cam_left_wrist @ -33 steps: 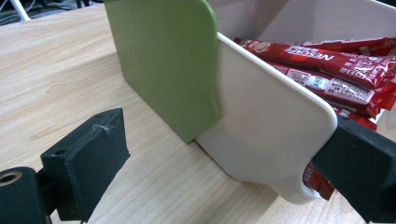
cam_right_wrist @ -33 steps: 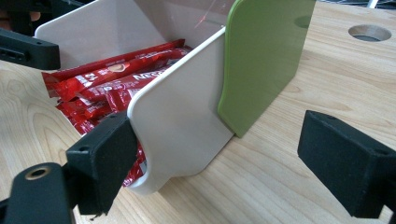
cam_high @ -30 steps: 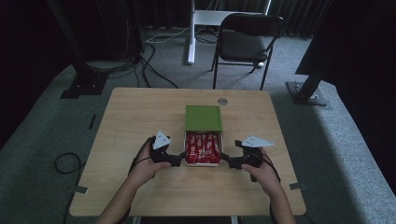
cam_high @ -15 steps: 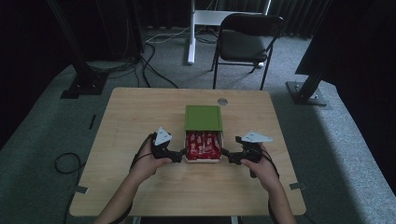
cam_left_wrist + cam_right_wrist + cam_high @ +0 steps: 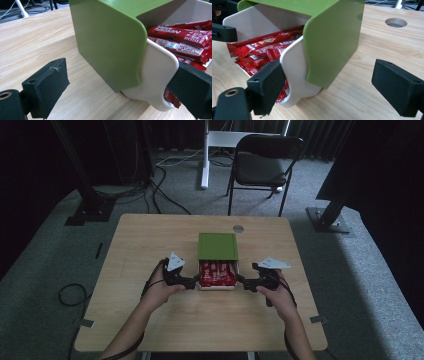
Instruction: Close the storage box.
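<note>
— Where is the white drawer [image 5: 218, 285] sitting?
— Between both tools, sliding out of the green sleeve [image 5: 217, 245], red sachets [image 5: 186, 37] lying inside.
— And the tools?
— The left tool [image 5: 120, 88] and right tool [image 5: 332, 82] are each gaping wide, one pad touching a drawer corner.

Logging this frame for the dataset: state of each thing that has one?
Green lid: slid back, covering the far part of the box.
White box: partly open at the near end, upright on the table.
Red sachets: lying inside, exposed.
Left gripper: open, one jaw at the box corner.
Right gripper: open, likewise.
</note>
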`<state>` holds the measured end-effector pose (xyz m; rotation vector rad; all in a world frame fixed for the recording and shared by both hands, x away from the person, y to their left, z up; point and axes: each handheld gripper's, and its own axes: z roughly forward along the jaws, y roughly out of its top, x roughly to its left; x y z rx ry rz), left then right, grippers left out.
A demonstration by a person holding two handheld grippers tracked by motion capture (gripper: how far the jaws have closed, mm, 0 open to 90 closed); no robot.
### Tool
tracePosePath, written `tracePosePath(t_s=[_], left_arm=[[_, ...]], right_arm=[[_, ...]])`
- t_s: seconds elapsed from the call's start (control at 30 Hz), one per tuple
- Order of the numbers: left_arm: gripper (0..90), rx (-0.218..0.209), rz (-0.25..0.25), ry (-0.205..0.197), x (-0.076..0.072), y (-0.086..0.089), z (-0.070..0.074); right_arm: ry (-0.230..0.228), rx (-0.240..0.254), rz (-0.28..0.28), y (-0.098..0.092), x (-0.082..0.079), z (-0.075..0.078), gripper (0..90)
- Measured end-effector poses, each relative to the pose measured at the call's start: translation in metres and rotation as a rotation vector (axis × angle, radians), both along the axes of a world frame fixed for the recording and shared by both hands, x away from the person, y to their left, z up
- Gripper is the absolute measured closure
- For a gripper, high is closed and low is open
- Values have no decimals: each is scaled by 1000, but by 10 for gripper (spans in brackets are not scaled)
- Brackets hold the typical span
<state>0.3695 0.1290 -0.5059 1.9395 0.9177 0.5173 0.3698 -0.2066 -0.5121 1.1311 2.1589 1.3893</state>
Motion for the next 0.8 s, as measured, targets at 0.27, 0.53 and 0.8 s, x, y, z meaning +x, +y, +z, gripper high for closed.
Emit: tracePosePath(t_s=[0.27, 0.53, 0.8], left_arm=[[58, 5, 8, -2, 5, -1, 1], [58, 15, 14, -7, 11, -1, 2], [58, 12, 25, -5, 16, -2, 2]], right_arm=[[-3, -2, -17, 1, 5, 0, 115], [-2, -5, -30, 3, 10, 1, 115], [-2, 9, -52, 4, 14, -1, 111]])
